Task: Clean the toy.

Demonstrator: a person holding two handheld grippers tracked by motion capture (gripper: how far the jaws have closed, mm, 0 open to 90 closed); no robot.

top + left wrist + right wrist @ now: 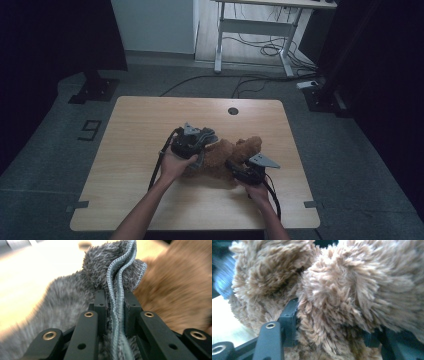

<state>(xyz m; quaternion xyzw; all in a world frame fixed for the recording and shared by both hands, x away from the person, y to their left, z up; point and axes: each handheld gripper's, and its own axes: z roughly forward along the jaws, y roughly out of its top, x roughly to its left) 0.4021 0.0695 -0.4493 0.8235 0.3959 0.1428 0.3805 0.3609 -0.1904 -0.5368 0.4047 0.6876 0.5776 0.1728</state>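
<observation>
High view: plush bear lies mid-table, well clear of all 4 edges. My left gripper and right gripper flank it.

Left gripper view: jaws clamped on the hem of the grey fleece garment. Judged step: dressing or undressing; next, a steady pull.

Right gripper view: jaws squeeze a bear limb, anchoring it.

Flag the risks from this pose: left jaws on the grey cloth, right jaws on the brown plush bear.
1. The left gripper pinches only the folded hem of the grey fleece cloth; a pull might slip it free.
2. The right gripper grips a thick tuft of the brown plush bear; soft fur could give, so the bear may shift.
3. Cloth and bear lie touching on the table; lifting the cloth could drag the bear along.
</observation>
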